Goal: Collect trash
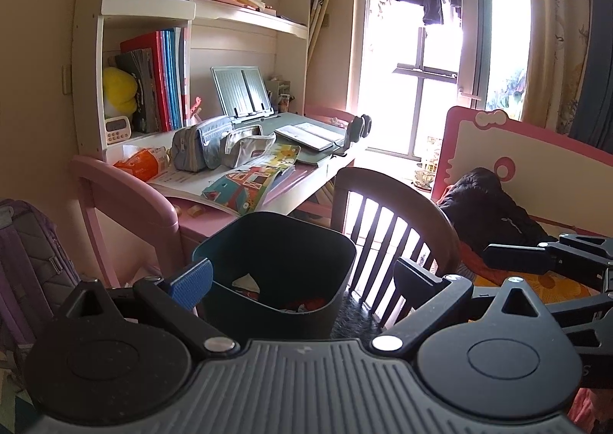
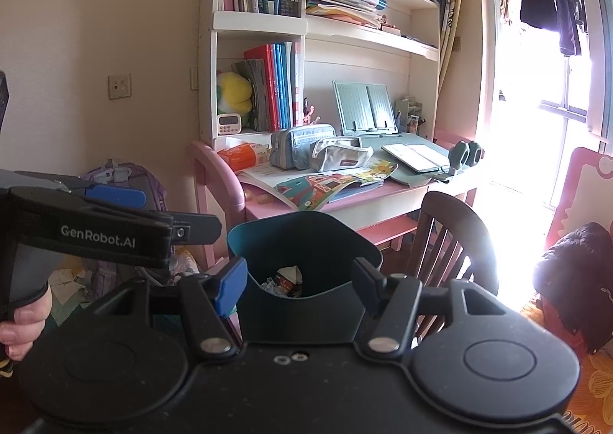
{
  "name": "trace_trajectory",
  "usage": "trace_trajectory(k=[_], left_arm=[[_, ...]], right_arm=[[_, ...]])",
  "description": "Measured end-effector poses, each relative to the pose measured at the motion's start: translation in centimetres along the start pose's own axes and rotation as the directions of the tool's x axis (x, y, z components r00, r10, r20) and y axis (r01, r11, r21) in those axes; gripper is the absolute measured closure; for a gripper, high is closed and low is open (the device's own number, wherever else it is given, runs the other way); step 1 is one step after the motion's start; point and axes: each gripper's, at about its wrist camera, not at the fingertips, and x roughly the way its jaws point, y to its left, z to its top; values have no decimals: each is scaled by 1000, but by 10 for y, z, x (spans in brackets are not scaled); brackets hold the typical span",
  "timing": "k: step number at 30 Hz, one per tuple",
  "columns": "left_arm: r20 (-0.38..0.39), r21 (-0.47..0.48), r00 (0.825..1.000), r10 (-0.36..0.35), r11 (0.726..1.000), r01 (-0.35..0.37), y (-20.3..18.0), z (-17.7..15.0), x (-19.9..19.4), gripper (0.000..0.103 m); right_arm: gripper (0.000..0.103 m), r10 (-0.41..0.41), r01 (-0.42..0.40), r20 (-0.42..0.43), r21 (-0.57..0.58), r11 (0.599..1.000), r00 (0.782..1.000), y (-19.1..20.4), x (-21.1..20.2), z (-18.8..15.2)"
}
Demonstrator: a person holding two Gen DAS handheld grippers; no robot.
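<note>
A dark teal trash bin (image 1: 279,273) stands on the floor in front of the pink desk; it also shows in the right wrist view (image 2: 306,280). Crumpled paper and wrappers (image 2: 287,280) lie inside it. My left gripper (image 1: 302,277) is open and empty, its fingers spread to either side of the bin, just short of it. My right gripper (image 2: 299,280) is open and empty, likewise spread around the bin's near side. The left gripper shows at the left of the right wrist view (image 2: 145,212), and the right gripper shows at the right of the left wrist view (image 1: 517,256).
The pink desk (image 2: 383,200) holds pencil cases (image 2: 299,146), an open picture book (image 2: 329,183), an orange tissue pack (image 2: 239,156) and a book stand. A dark wooden chair (image 2: 448,238) stands right of the bin. A purple backpack (image 2: 126,181) sits left. A bed with a dark jacket (image 1: 494,204) is right.
</note>
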Motion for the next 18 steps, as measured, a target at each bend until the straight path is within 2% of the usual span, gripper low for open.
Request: trace_trajectory(k=[11, 18], left_arm=[[15, 17, 999, 47, 999, -47, 1, -5, 1, 2], [11, 7, 999, 44, 999, -44, 4, -9, 1, 2]], right_arm=[[43, 14, -14, -20, 3, 1000, 1000, -2, 3, -8], [42, 11, -11, -32, 8, 1000, 999, -2, 7, -11]])
